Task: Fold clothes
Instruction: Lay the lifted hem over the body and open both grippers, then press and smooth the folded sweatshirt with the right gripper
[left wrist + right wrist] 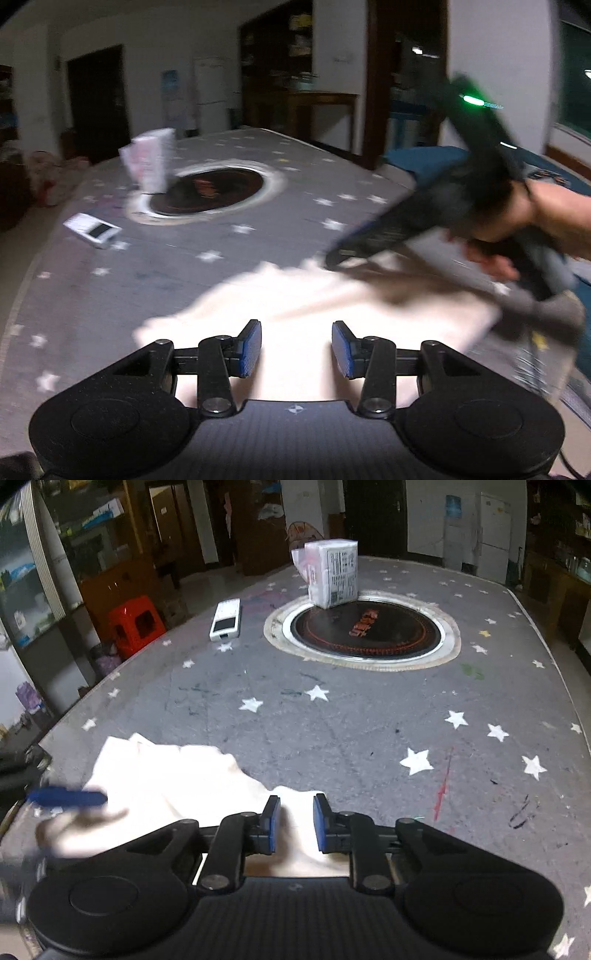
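Observation:
A white garment (314, 306) lies rumpled on the grey star-patterned table (229, 240); it also shows in the right wrist view (173, 779). My left gripper (296, 349) is open over the garment's near part, nothing between its blue pads. My right gripper (294, 823) is open with a narrower gap, just above the garment's right edge; a fold of cloth lies under the gap. In the left wrist view the right gripper (336, 258) comes in blurred from the right, held by a hand (517, 221). The left gripper shows blurred at the left in the right wrist view (70, 797).
A round black hotplate (364, 631) is set in the table's middle. A white wrapped package (334, 574) stands at its far edge. A white remote-like device (226, 620) lies to the left. A red stool (135, 624) stands beyond the table's left edge. Blue cloth (424, 162) lies at the right.

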Tool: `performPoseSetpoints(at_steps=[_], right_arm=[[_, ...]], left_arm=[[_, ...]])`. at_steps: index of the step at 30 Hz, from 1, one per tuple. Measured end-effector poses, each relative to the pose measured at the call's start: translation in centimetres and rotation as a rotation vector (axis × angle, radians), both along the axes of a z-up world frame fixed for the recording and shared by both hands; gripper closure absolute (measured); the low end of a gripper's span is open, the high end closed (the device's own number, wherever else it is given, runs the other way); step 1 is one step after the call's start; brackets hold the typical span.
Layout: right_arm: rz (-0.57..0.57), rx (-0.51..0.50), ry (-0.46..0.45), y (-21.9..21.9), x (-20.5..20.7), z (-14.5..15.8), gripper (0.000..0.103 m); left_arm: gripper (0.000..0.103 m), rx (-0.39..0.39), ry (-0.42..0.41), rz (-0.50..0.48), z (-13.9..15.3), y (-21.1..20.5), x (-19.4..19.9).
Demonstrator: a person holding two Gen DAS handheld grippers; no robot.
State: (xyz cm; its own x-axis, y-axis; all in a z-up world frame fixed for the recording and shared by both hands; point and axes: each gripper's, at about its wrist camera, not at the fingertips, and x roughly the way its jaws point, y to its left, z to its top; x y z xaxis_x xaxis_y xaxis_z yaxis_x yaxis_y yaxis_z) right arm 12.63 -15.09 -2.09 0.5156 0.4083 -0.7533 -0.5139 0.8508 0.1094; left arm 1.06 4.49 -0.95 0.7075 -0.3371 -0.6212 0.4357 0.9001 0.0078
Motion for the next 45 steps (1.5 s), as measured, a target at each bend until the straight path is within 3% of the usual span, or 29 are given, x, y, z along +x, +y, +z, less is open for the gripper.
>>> performPoseSetpoints(at_steps=[4, 8, 12, 14, 17, 19, 22, 28, 33, 36, 38, 43, 45], right_arm=[[0.046, -0.056, -0.1, 1.3, -1.1, 0.9, 0.085], [0.104, -0.053, -0.042, 2.3, -0.6, 0.7, 0.084], [0.083, -0.034, 0.0, 2.4, 0.2, -0.6, 0.083], [0.074, -0.011, 0.007, 2.3, 0.3, -0.5, 0.096], [0.084, -0.034, -0.028, 2.5, -0.3, -0.2, 0.102], [0.062, -0.064, -0.07, 2.7, -0.3, 0.1, 0.102], [0.041, -0.058, -0.059, 2.5, 0.3, 0.3, 0.102], [0.119, 0.05, -0.002, 2.4, -0.3, 1.6, 0.084], [0.134, 0.019, 0.024, 3.6, -0.1, -0.1, 0.085], [0.12, 0.013, -0.01, 4.1, -0.1, -0.5, 0.097], [0.115, 0.002, -0.029, 4.4, 0.1, -0.5, 0.099], [0.084, -0.047, -0.04, 4.8, 1.2, -1.0, 0.1], [0.055, -0.009, -0.017, 3.7, 2.1, -0.6, 0.099]], left_arm=[[0.058, 0.007, 0.012, -0.029, -1.3, -1.3, -0.7], [0.057, -0.022, 0.03, -0.016, -1.9, -1.4, -0.6], [0.057, -0.036, 0.035, -0.011, -1.9, -1.2, -0.7], [0.057, -0.041, 0.034, -0.012, -2.0, -1.1, -0.6], [0.057, -0.046, 0.032, -0.011, -2.1, -1.0, -0.7], [0.057, -0.052, 0.033, -0.008, -2.2, -0.9, -0.6], [0.056, -0.062, 0.042, -0.004, -2.2, -0.7, -0.6], [0.054, -0.073, 0.046, -0.004, -2.2, -0.7, -0.5], [0.053, -0.07, 0.045, -0.004, -2.2, -0.8, -0.6], [0.053, -0.069, 0.043, -0.004, -2.3, -0.8, -0.6], [0.052, -0.068, 0.043, -0.004, -2.3, -0.9, -0.6], [0.051, -0.07, 0.045, -0.003, -2.2, -0.9, -0.6], [0.05, -0.073, 0.047, -0.003, -2.2, -0.8, -0.6]])
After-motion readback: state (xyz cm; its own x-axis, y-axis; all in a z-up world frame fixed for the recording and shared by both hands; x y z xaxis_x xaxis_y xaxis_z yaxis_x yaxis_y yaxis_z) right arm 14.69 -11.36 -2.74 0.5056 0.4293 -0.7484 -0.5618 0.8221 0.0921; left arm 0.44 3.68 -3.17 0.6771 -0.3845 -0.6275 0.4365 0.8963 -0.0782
